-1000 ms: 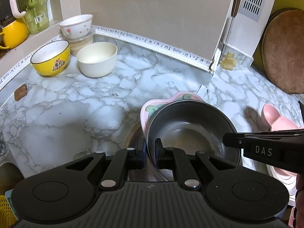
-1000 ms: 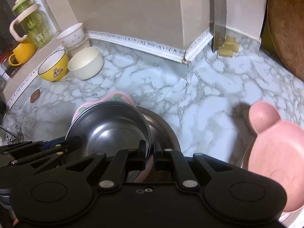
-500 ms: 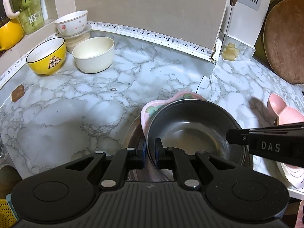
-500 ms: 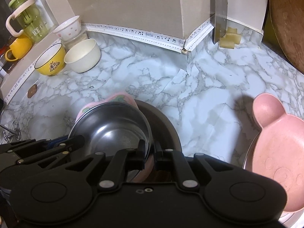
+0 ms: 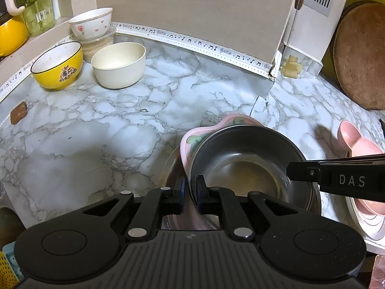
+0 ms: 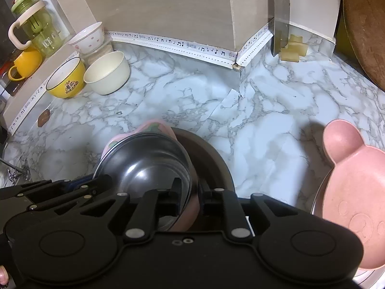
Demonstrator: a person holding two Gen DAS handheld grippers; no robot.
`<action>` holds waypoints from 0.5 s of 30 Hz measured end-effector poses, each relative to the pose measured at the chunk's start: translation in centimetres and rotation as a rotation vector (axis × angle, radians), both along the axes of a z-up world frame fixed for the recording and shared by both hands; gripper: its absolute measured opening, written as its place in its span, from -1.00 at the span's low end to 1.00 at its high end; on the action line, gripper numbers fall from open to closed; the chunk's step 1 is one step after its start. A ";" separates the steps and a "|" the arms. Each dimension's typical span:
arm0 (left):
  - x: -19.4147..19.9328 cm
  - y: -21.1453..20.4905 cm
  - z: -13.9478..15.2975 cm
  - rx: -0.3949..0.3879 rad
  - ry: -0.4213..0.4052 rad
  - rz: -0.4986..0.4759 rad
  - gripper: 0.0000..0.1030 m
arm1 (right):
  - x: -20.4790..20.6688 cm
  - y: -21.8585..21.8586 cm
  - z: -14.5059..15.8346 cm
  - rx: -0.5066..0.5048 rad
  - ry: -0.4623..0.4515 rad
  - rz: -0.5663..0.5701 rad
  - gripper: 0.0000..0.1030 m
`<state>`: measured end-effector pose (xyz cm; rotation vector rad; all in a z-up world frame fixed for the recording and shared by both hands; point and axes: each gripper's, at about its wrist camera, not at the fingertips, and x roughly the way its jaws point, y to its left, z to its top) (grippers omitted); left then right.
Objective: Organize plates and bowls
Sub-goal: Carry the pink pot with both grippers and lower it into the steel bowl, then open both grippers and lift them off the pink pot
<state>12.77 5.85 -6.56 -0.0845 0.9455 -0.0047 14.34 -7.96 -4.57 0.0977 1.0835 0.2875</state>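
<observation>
A steel bowl [image 5: 240, 159] sits tilted inside a pink flower-patterned dish [image 5: 190, 142], over a dark round plate [image 6: 211, 159] on the marble counter. My left gripper [image 5: 190, 190] is shut on the near left rim of the steel bowl and pink dish together. In the right wrist view my right gripper [image 6: 191, 192] straddles the same stack's rim [image 6: 149, 163] on its right side. Its jaws are opening, one finger inside the bowl and one outside, with small gaps to the rim. The left gripper's fingers [image 6: 72, 187] show at the bowl's left.
A yellow bowl [image 5: 57, 67], a cream bowl [image 5: 119, 63] and a white heart-print bowl [image 5: 91, 22] stand at the back left. A pink bear-shaped dish [image 6: 356, 192] lies on a white plate [image 5: 361, 219] at the right. A round wooden board [image 5: 361, 55] leans at the back right.
The right gripper's jaws have spread apart from the rim they were pinching. The left gripper keeps its grip, and the stack has hardly moved.
</observation>
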 end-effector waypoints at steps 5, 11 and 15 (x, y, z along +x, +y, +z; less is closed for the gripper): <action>-0.5 0.3 0.8 -0.007 -0.011 -0.015 -0.82 | -0.2 0.2 0.6 -0.006 -0.013 0.013 -0.54; -1.3 0.7 1.9 -0.012 -0.036 -0.027 -0.80 | -0.7 0.5 1.7 -0.017 -0.044 0.036 -0.43; -1.8 1.1 2.8 -0.023 -0.058 -0.031 -0.72 | -1.0 0.6 2.4 -0.010 -0.057 0.048 -0.38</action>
